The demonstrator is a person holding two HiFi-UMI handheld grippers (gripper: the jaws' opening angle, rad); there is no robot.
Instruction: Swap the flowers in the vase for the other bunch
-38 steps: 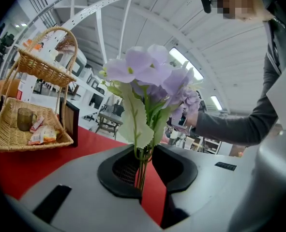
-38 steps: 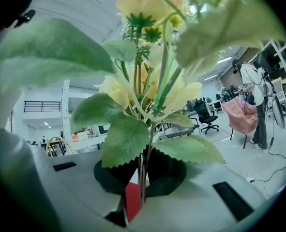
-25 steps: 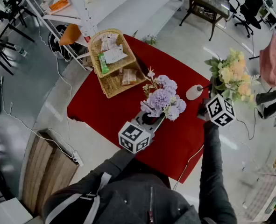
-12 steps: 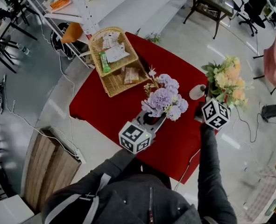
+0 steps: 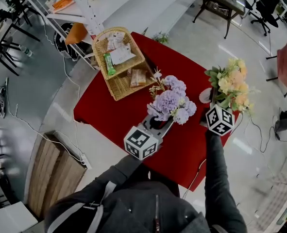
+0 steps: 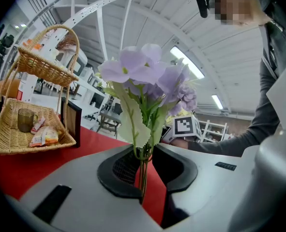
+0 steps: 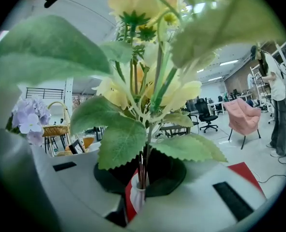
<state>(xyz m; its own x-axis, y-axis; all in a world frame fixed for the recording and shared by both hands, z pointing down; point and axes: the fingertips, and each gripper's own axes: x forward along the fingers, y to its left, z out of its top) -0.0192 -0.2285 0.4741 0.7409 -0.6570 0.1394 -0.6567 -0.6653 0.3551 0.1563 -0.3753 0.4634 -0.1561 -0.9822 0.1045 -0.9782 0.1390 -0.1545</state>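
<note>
The yellow bunch (image 5: pixel 229 84) stands upright with my right gripper (image 5: pixel 212 106) shut on its stems. In the right gripper view those stems (image 7: pixel 143 166) run down between the jaws, and their ends reach the mouth of the small white vase (image 7: pixel 137 196). The vase (image 5: pixel 204 96) stands on the red table near its right edge, partly hidden by leaves. The purple bunch (image 5: pixel 171 103) is upright over the table's middle, and my left gripper (image 5: pixel 159 124) is shut on its stems (image 6: pixel 143 170). The right gripper's marker cube (image 6: pixel 185 125) shows behind it.
A two-tier wicker basket (image 5: pixel 119 64) with snack packets sits at the back left of the red table (image 5: pixel 114 113), with a small dark frame (image 6: pixel 71 123) beside it. A metal shelf (image 5: pixel 80 4) stands behind. A pink chair (image 7: pixel 243 117) and a standing person (image 7: pixel 274 95) are off to the right.
My right gripper has come down and a little left with the yellow bunch, bringing it over the white vase. The left gripper and the purple bunch have stayed put.
</note>
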